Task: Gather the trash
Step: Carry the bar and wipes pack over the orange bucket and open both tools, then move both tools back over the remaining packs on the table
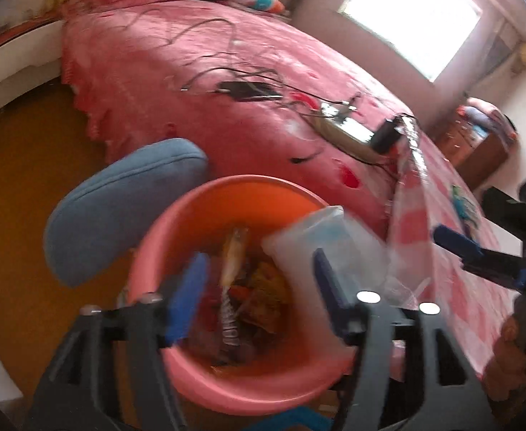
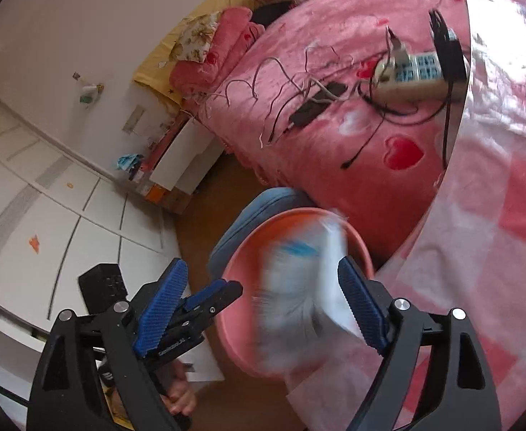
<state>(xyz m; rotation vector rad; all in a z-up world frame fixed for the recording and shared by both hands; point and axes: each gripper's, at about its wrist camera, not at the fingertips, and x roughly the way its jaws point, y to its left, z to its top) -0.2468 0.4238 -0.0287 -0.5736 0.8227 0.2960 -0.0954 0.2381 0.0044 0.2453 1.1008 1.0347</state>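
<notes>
A pink bin [image 1: 241, 384] stands below my left gripper [image 1: 259, 294], with wrappers and other trash [image 1: 234, 269] in its bottom. The left jaws stand apart above it with nothing between the pads. A blurred white and blue plastic packet [image 1: 320, 237] is over the bin's right side. In the right wrist view that packet [image 2: 299, 287] lies loose between the fingers of my right gripper [image 2: 263, 309], against the right pad only, over the bin [image 2: 227, 323]. The right gripper [image 1: 485, 258] shows at the right edge, and the left gripper [image 2: 227, 291] at the lower left.
A blue cushion [image 1: 119, 208] leans beside the bin. Behind is a pink bed [image 1: 191, 89] with a power strip [image 1: 345, 129] and cables. A clear sheet over checked pink cloth [image 2: 496, 215] lies on the right. White cabinets [image 2: 47, 233] stand left. A hand [image 2: 180, 395] holds the left gripper.
</notes>
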